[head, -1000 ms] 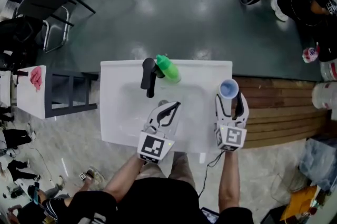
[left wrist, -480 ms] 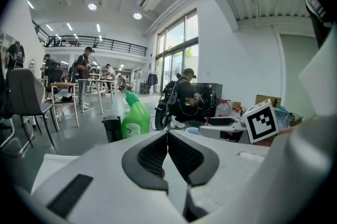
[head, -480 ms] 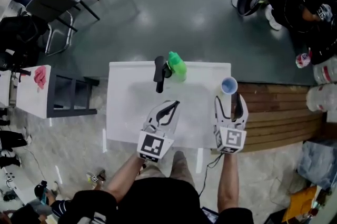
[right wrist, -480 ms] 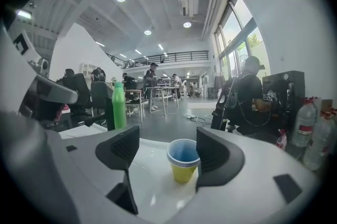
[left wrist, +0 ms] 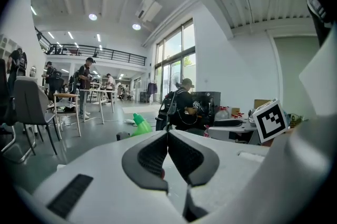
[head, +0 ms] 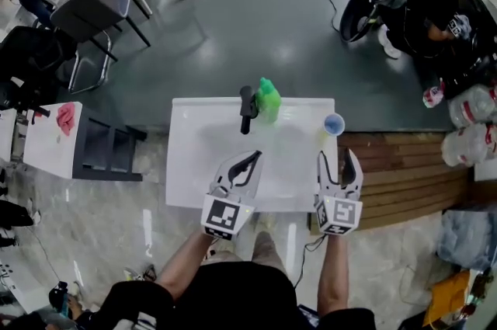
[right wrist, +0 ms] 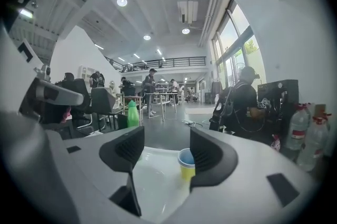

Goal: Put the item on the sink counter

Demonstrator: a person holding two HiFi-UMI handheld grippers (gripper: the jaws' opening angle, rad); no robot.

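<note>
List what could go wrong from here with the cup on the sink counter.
1. The blue-and-yellow cup stands near the right back corner of the sink counter; a nudge might tip it off the edge.
2. The right gripper sits short of the cup, jaws closing on nothing; a forward push could knock it over.
3. The green bottle stands at the back edge beside the faucet; a wide swing may topple it.

Chair: grey plastic chair, dark floor, upper left.
Cloth: crumpled pink cloth on white side table.
Planks: brown wooden planks, right.
</note>
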